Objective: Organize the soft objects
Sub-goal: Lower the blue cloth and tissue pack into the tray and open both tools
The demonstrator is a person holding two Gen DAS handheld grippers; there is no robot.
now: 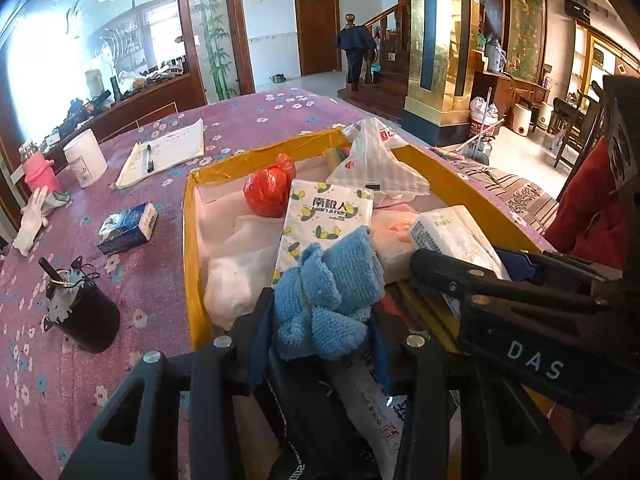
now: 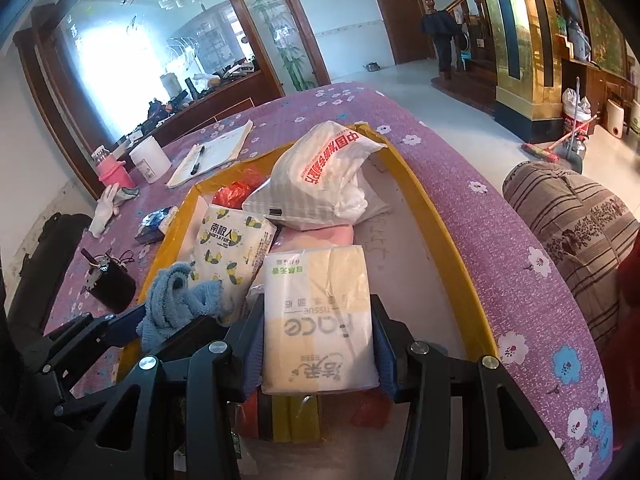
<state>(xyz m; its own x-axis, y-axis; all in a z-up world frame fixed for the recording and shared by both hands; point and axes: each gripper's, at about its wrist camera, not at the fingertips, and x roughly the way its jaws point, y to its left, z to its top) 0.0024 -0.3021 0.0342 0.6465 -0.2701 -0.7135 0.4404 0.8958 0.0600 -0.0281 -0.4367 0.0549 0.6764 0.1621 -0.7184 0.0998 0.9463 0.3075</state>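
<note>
Over the yellow box (image 2: pixel 444 236), our left gripper (image 1: pixel 320 316) pinches a blue towel (image 1: pixel 326 304) while our right gripper (image 2: pixel 318 344) clamps a tissue pack (image 2: pixel 318 320) beside it.

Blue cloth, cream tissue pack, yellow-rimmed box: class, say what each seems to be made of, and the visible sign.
Blue cloth, in the left gripper: looks like terry or microfibre, fuzzy looped pile.
Cream tissue pack, in the right gripper: thin glossy plastic film, wrinkled and reflective, probably over paper tissue.
Yellow-rimmed box: likely cardboard; its rim shines like tape.
</note>
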